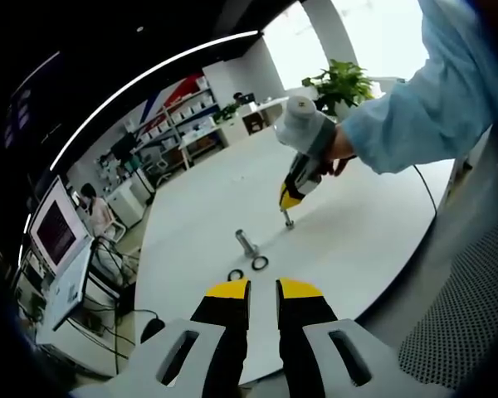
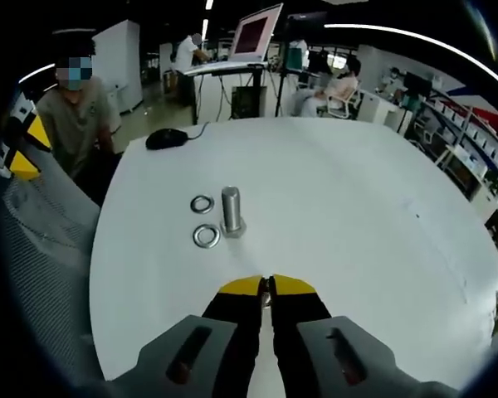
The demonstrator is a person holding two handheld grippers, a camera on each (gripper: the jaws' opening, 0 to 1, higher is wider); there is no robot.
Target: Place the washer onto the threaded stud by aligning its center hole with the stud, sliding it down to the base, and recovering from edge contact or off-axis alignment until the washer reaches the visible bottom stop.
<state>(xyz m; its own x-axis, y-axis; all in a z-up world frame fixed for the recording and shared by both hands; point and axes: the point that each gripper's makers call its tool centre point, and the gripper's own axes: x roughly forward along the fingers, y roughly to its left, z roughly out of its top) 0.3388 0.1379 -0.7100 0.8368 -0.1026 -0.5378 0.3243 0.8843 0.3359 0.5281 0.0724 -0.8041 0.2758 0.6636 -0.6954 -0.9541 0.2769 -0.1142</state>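
Plainly, the main risk is a washer meeting the stud (image 2: 231, 211) off-axis: a thin flat ring would catch its edge on the top or jam tilted on the threads instead of sliding to the base. The stud is a short upright grey metal cylinder on a wider base. Two washers, thin shiny rings, lie flat on the smooth white table (image 2: 357, 215) just beside the stud: one washer (image 2: 202, 204) and another (image 2: 206, 236). Flat rings on a slick top are hard to pinch and may skid.

The right gripper (image 2: 270, 286) is near the stud with its jaws drawn together, seemingly on a small metal bit (image 1: 289, 222); whether it is a washer I cannot tell. The left gripper (image 1: 263, 288) is also near the stud, its jaws slightly apart, holding nothing.
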